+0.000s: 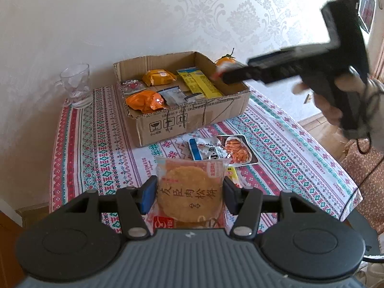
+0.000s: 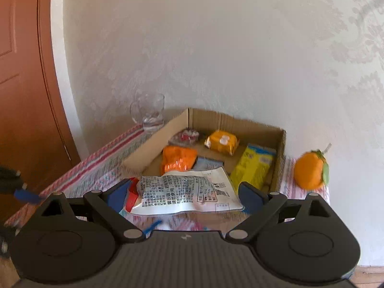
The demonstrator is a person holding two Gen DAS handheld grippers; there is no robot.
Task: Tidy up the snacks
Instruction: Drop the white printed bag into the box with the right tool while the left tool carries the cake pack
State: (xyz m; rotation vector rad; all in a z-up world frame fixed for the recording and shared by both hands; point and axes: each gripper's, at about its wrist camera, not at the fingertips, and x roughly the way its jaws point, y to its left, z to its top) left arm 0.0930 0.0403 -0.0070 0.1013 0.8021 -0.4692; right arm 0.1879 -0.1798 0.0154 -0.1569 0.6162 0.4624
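Left gripper: jaws clamped on the sides of a pork-floss cake pack, held above the tabletop, short of the box.
Right gripper: jaws closed on a white printed pouch, print side up, hovering at the near-right edge of the cardboard box. In left view it shows blurred over the box's right wall.
Box contents: two orange packs, one yellow bar pack, a red/dark small pack, a blue-grey sachet; bare floor approx in the middle and near front.
Left to sort: chip-picture bag w/ a small yellow pack just beside it, both on the cloth in front of the box.
Step in hand (my read): right drops pouch in box, left follows w/ cake.
How to do well: bring pouch fully past the wall before release, lay flat on a bare patch, not atop the yellow pack. Keep cake level; soft wrap, don't squeeze harder. One arm in at a time to avoid a clash.
Tabletop: patterned red/green cloth, sunlit. Glass mug at far-left corner, orange behind box on the right; both off the path.
Room: pale damask wallpaper, brown door at left, wood floor.
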